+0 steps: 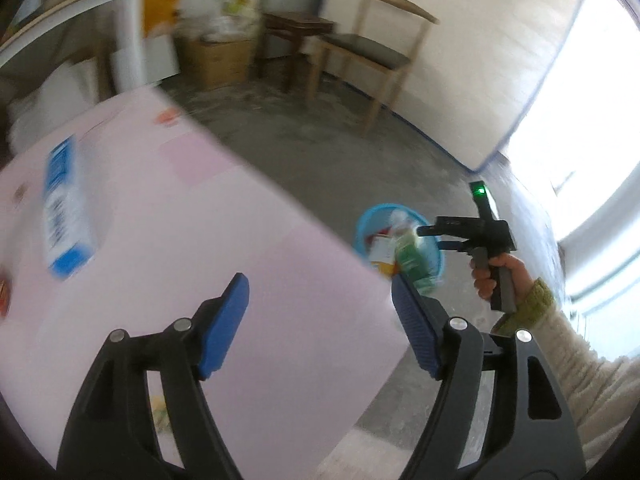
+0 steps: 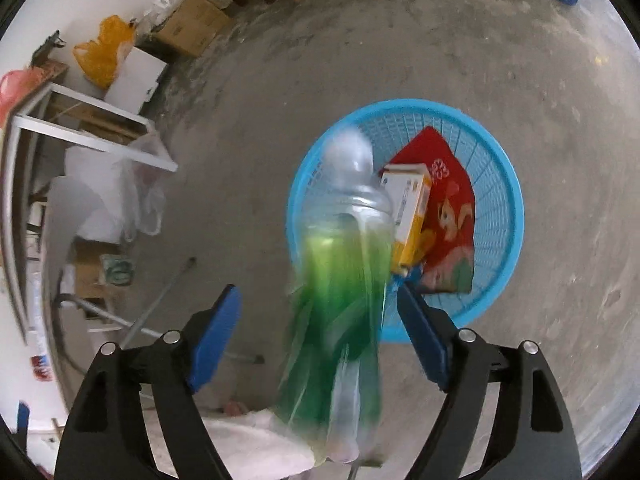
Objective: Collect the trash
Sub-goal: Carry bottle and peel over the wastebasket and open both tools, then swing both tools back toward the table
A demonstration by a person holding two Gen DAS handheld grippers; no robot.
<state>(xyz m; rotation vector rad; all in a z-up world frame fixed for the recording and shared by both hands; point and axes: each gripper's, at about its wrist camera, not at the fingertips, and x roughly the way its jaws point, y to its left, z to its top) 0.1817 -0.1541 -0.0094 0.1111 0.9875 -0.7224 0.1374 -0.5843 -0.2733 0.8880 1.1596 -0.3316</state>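
Observation:
In the right wrist view a clear plastic bottle with a green label (image 2: 344, 280) is blurred, in the air between the open fingers of my right gripper (image 2: 320, 332), touching neither pad, above the near rim of a blue basket (image 2: 508, 216) on the floor. The basket holds a red packet (image 2: 452, 216) and a yellow-white carton (image 2: 412, 216). In the left wrist view my left gripper (image 1: 320, 324) is open and empty over a pink table (image 1: 200, 260). The right gripper (image 1: 444, 236), the bottle (image 1: 412, 256) and the basket (image 1: 372, 220) show beyond the table edge.
A blue-white carton (image 1: 64, 216) and a small orange scrap (image 1: 168, 116) lie on the pink table. A wooden chair (image 1: 372, 52), a stool and cardboard boxes (image 1: 220, 60) stand at the far wall. A white-framed shelf (image 2: 92, 120) and plastic bags are left of the basket.

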